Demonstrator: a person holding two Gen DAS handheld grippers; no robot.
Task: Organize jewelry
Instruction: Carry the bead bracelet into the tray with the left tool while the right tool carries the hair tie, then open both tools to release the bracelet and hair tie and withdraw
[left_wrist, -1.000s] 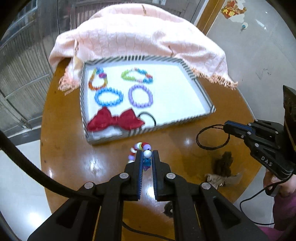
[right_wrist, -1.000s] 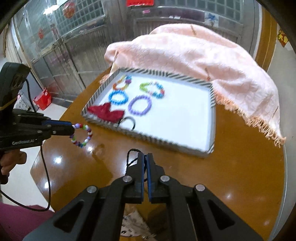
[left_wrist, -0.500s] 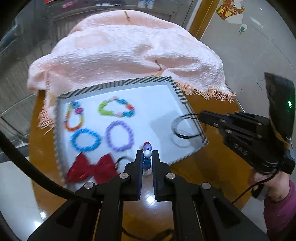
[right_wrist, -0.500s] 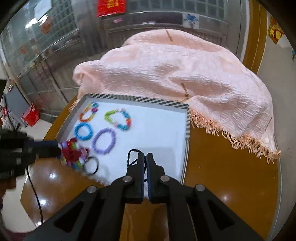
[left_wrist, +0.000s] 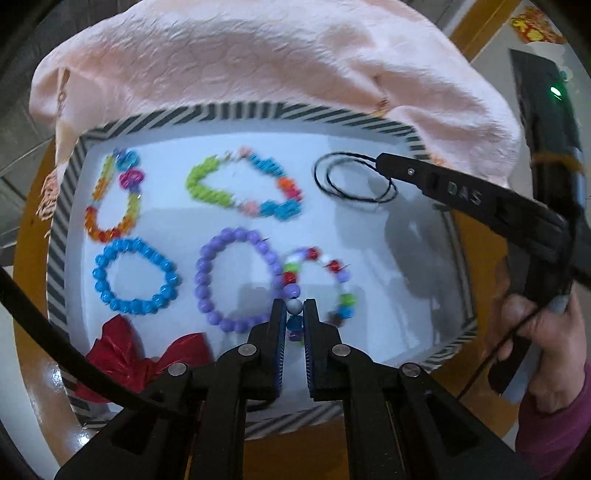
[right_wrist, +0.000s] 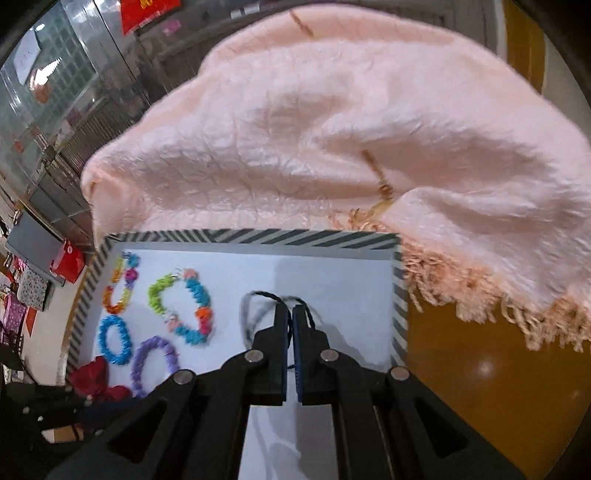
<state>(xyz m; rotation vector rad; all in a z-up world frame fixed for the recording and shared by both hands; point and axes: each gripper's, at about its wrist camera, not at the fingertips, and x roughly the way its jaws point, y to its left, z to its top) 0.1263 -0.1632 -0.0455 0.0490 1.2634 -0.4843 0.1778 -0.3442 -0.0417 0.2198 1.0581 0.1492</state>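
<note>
A white tray with a striped rim (left_wrist: 236, 112) (right_wrist: 258, 236) sits on a round wooden table. My left gripper (left_wrist: 294, 306) is shut on a multicoloured bead bracelet (left_wrist: 332, 266), holding it over the tray's right half beside the purple bracelet (left_wrist: 236, 280). My right gripper (right_wrist: 290, 312) is shut on a thin black cord loop (left_wrist: 351, 181) (right_wrist: 258, 306), held over the tray's far right part. It also shows in the left wrist view (left_wrist: 384, 162).
In the tray lie a blue bracelet (left_wrist: 135, 275), an orange-pink one (left_wrist: 112, 195), a green-blue one (left_wrist: 243, 186) and a red bow (left_wrist: 140, 356). A pink towel (right_wrist: 332, 129) is heaped behind the tray. A hand (left_wrist: 546, 339) holds the right gripper.
Both grippers moved from over the bare table to above the tray, carrying the bead bracelet and the black cord with them. Both stayed shut.
</note>
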